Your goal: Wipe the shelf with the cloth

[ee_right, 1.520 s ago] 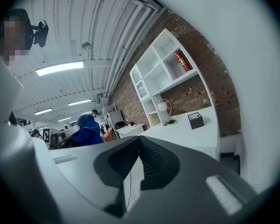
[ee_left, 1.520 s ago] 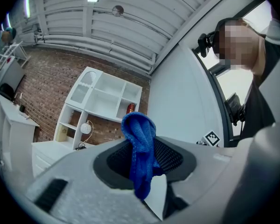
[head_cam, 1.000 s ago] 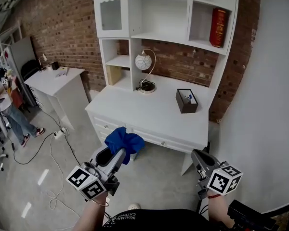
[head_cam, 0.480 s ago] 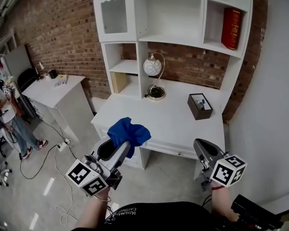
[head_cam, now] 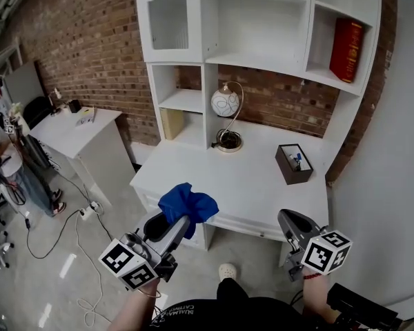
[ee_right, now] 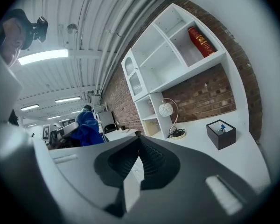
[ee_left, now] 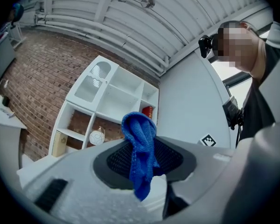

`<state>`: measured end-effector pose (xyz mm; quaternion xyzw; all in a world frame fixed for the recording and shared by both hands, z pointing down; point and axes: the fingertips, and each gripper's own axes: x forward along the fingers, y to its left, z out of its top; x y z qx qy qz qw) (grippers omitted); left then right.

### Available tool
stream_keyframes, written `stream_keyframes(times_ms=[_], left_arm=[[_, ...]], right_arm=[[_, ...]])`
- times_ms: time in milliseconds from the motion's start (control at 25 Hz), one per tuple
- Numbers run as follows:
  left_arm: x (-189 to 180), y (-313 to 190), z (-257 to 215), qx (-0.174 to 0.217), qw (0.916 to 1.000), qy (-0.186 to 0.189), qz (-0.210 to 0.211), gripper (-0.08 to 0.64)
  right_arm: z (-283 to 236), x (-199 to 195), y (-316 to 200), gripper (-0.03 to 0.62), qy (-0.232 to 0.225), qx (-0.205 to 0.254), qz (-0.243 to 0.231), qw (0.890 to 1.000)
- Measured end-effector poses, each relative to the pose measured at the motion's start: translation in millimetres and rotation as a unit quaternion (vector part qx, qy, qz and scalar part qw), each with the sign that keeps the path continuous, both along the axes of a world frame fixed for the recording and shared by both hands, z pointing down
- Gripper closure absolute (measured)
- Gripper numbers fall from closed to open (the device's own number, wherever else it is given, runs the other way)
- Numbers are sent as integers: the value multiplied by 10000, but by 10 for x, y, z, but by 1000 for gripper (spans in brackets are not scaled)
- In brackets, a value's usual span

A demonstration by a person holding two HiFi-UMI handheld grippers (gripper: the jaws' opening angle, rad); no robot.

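left gripper (head_cam: 174,223) clamps the blue cloth (head_cam: 187,204); right gripper (head_cam: 288,221) seems closed, empty.

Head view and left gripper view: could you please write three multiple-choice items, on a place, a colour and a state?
1. Where is the red book? A. on the floor B. on an upper shelf C. in a drawer
2. What colour is the cloth? A. white B. yellow C. blue
3. The left gripper is: A. open, empty B. shut on the cloth C. lying on the floor

Answers: B, it stands in the top right compartment; C, blue in both views; B, the cloth hangs pinched between its jaws.
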<state>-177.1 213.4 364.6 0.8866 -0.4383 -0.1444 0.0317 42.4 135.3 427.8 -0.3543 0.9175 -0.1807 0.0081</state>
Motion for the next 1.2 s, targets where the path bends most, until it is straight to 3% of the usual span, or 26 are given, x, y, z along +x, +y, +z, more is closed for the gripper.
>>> stream_keyframes(times_ms=[240,440,640,960,1200], left_arm=[[-45,-435,2,-50,10000,67,9,428],[-69,-935,-165,134,9997,185,41,428],[-152,-1517,-183,80,9999,-64,-103,426],[-112,-2531,-575,511,9984,227,-95,427],[-57,-3368,-734,727,9958,-429,-341,430]], right_arm=[[-10,-152,-516,584,-66,23,-112,9999],[-82,-252,-1049,584,-33,108,-212,9997],[-223,-290,-1659,584,-48,164,-241,9996],[-524,-316,-2608,584,92,546,-494,9972],[-705,-423,-3068,584,119,919,-1052,9901]])
